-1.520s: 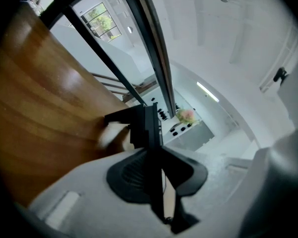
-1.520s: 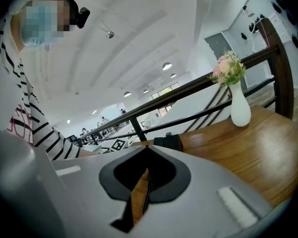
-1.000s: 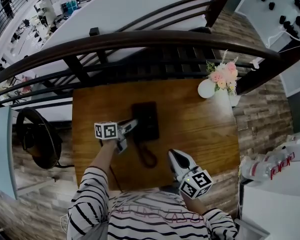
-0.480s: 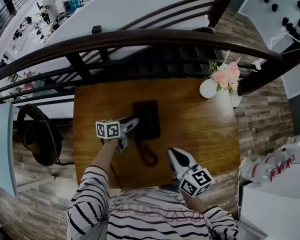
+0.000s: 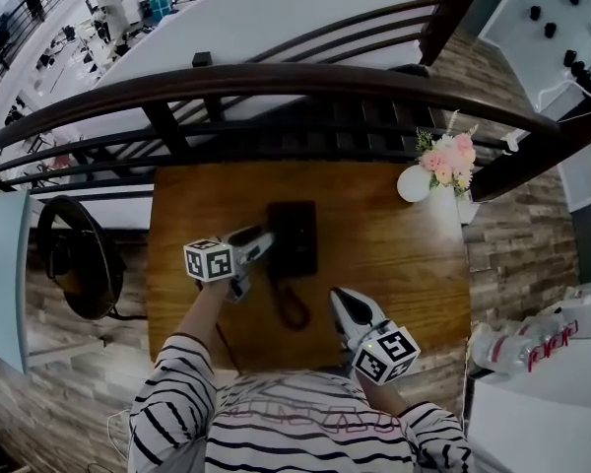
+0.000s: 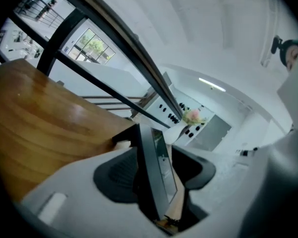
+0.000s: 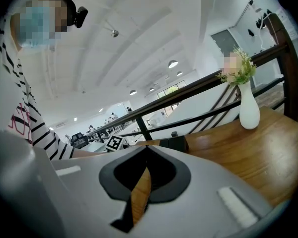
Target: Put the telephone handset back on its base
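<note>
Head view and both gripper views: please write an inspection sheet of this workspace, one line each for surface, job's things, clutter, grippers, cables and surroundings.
Surface: brown wooden table, no spill seen.
Job's things: black desk telephone at the table's middle; black handset between the left jaws; full seating on the base cannot be told.
Clutter: white round vase with pink flowers at the far right corner, apart from the telephone.
Grippers: left gripper open, jaws just been opening, around the handset without clamping; right gripper shut, empty.
Cables: black coiled cord looped on the table before the telephone.
Surroundings: dark wooden railing behind the table; brick-pattern floor; black round object at left, kind unclear.
</note>
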`<action>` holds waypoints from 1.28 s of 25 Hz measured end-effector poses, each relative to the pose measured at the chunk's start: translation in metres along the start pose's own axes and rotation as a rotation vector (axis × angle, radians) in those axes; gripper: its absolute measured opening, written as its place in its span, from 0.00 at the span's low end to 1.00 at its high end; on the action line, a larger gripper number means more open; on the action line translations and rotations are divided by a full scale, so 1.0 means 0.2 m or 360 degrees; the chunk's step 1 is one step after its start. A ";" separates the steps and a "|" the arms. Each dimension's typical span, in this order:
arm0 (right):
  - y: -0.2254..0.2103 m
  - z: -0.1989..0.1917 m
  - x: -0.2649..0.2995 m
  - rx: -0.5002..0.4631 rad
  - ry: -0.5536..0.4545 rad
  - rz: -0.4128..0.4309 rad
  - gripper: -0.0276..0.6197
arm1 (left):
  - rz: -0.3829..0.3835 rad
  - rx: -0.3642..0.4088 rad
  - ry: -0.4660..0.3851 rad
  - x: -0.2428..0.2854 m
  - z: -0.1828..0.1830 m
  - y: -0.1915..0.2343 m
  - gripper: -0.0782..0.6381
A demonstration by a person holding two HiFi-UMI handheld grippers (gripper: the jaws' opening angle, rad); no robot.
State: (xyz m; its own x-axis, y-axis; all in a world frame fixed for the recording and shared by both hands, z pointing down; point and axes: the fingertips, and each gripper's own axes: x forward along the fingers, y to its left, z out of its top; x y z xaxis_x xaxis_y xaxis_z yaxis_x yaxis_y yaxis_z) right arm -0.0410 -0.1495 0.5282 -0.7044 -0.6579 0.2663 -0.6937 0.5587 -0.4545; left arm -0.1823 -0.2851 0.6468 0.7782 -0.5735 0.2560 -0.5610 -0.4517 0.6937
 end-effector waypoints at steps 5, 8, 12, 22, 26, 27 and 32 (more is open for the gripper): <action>0.01 0.03 0.01 -0.0031 -0.0003 0.0055 0.05 | 0.0054 0.0147 -0.0121 -0.11 0.07 -0.12 0.41; 0.02 0.05 0.03 -0.0044 -0.0007 0.0090 0.05 | 0.0086 0.0237 -0.0206 -0.19 0.12 -0.20 0.39; 0.05 0.08 0.04 -0.0062 -0.0017 0.0123 0.05 | 0.0121 0.0335 -0.0297 -0.30 0.17 -0.32 0.35; 0.07 0.11 0.01 -0.0107 -0.0033 0.0193 0.05 | 0.0178 0.0494 -0.0474 -0.49 0.14 -0.67 0.24; 0.07 0.10 0.01 -0.0119 -0.0019 0.0225 0.05 | 0.0212 0.0565 -0.0514 -0.54 0.11 -0.77 0.19; 0.07 0.10 0.00 -0.0121 -0.0015 0.0234 0.05 | 0.0226 0.0585 -0.0514 -0.55 0.10 -0.79 0.18; 0.08 0.11 -0.03 -0.0130 -0.0007 0.0274 0.05 | 0.0296 0.0636 -0.0536 -0.60 0.05 -0.89 0.12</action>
State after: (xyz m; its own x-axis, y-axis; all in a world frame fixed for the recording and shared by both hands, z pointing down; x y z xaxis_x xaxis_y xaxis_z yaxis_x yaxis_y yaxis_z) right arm -0.0455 -0.1482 0.5001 -0.8133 -0.5511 0.1866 -0.5729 0.7024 -0.4224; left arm -0.1787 -0.1420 0.4849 0.5592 -0.8256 0.0752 -0.7950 -0.5083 0.3311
